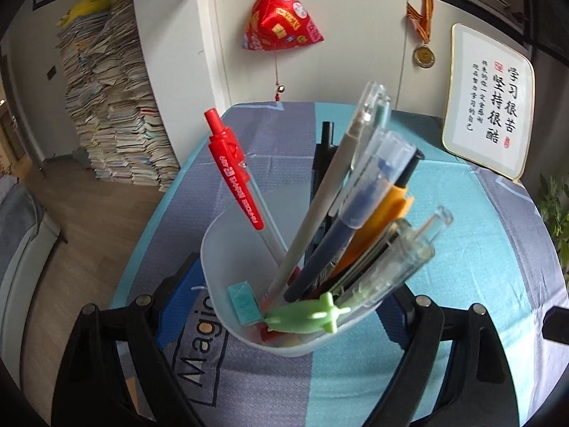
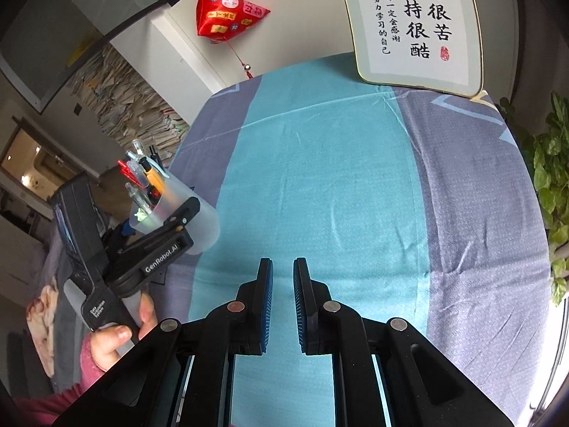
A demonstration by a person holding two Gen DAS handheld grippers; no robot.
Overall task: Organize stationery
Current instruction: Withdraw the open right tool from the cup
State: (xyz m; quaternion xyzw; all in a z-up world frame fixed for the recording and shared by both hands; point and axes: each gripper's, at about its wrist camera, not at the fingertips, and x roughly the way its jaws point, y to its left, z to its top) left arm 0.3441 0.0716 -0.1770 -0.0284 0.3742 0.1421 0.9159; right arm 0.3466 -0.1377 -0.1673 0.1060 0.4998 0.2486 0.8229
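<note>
The left wrist view looks down into a translucent pen cup (image 1: pixel 284 334) standing on the blue and grey tablecloth (image 1: pixel 444 249), set between the spread fingers of the left gripper (image 1: pixel 284 306). The cup is crammed: a red pen (image 1: pixel 234 170) leans alone to the left, while a grey pen (image 1: pixel 320 213), a dark blue pen (image 1: pixel 341 235) and an orange pen (image 1: pixel 377 227) fan to the right, with a green figure-topped pen (image 1: pixel 309 316) and a small teal eraser (image 1: pixel 243 300) low inside. Whether the pads press the cup's wall cannot be told here. The right wrist view gives the outside: the left gripper (image 2: pixel 177 219) reaches alongside the cup (image 2: pixel 199 224), one finger (image 2: pixel 185 213) lying against its side, a person's hand (image 2: pixel 117 334) on the handle. That view also shows the right gripper (image 2: pixel 283 267), clenched to a narrow gap with nothing in it, over bare cloth (image 2: pixel 320 178). A framed calligraphy plaque (image 2: pixel 419 25) leans at the table's far edge, with a red hanging ornament (image 2: pixel 227 10) on the wall.
</note>
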